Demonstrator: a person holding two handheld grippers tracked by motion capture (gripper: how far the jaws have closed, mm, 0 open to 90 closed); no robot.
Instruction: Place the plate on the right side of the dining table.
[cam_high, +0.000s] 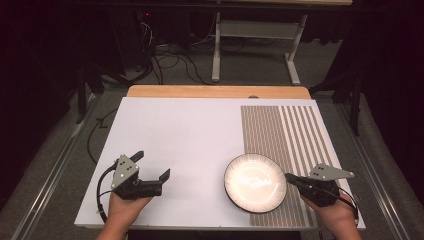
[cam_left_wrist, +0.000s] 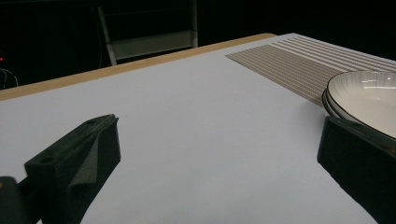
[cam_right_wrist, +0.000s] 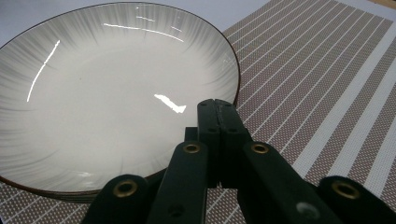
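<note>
High view: the white ribbed plate (cam_high: 255, 183) lies flat, face up, half on the striped placemat (cam_high: 285, 130); being round, it has no long axis; the right gripper (cam_high: 291, 180) is clenched at its right rim; left gripper view: the left gripper (cam_left_wrist: 210, 154) gapes, released, over the white board (cam_left_wrist: 187, 121); right gripper view: jaws pressed together over the plate's near rim, whether pinching it I cannot tell.

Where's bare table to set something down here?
Free: the white sheet between the left gripper and the plate, plus its whole far half. The striped mat is bare beyond the plate. Crowded: near right, where the right gripper meets the plate's rim.
</note>
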